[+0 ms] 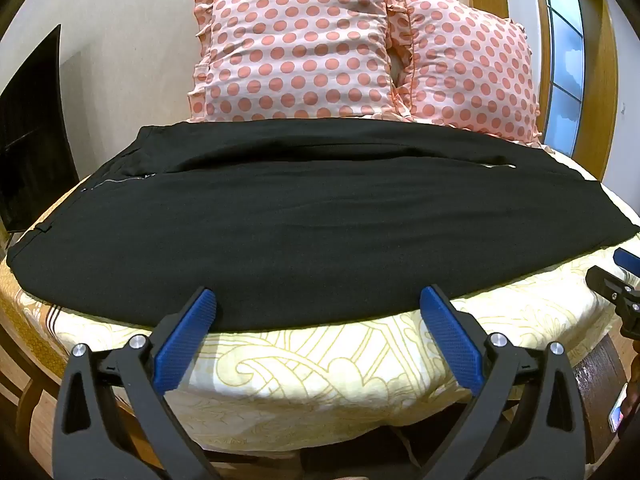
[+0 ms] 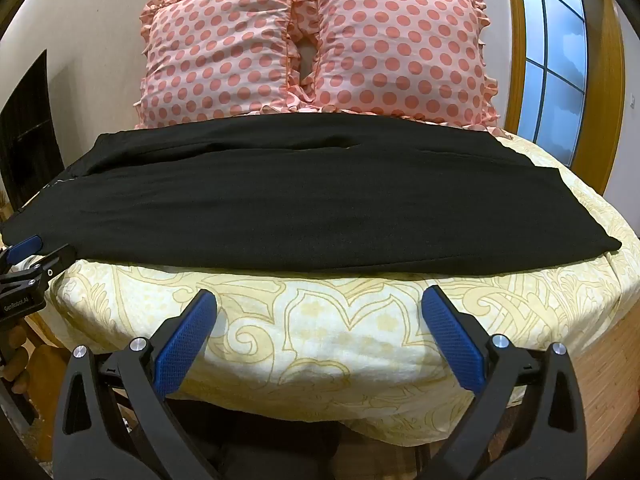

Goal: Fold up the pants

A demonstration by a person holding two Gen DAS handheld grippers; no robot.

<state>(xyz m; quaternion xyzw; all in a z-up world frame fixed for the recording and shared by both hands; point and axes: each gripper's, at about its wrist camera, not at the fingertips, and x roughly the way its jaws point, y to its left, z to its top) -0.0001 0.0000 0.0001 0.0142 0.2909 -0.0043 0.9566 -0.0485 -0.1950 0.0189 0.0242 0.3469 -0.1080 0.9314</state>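
The left gripper [image 1: 318, 304] has its two blue-padded fingers [image 1: 186, 340] spread wide with nothing between them, the tips hovering at the near edge of the black pants [image 1: 320, 220]; from this view it is hard to tell whether the tips touch the cloth. The right gripper [image 2: 320, 306] is likewise spread wide and holds nothing, its tips over the bare sheet, a little short of the pants' [image 2: 304, 208] near edge. Each gripper shows at the margin of the other's view: the right one at the right edge of the left wrist view, the left one at the left edge of the right wrist view, near the end of the pants there. The pants lie flat across the bed [image 2: 320, 336], running left to right, on a cream sheet with a yellow swirl pattern. A zipper [image 1: 120, 181] shows toward their far left part. Beyond the pants, at the far side of the bed, two pink polka-dot pillows [image 2: 224, 52] with ruffled edges stand side by side against the wall. A wood-framed window [image 2: 556, 68] is at the far right.
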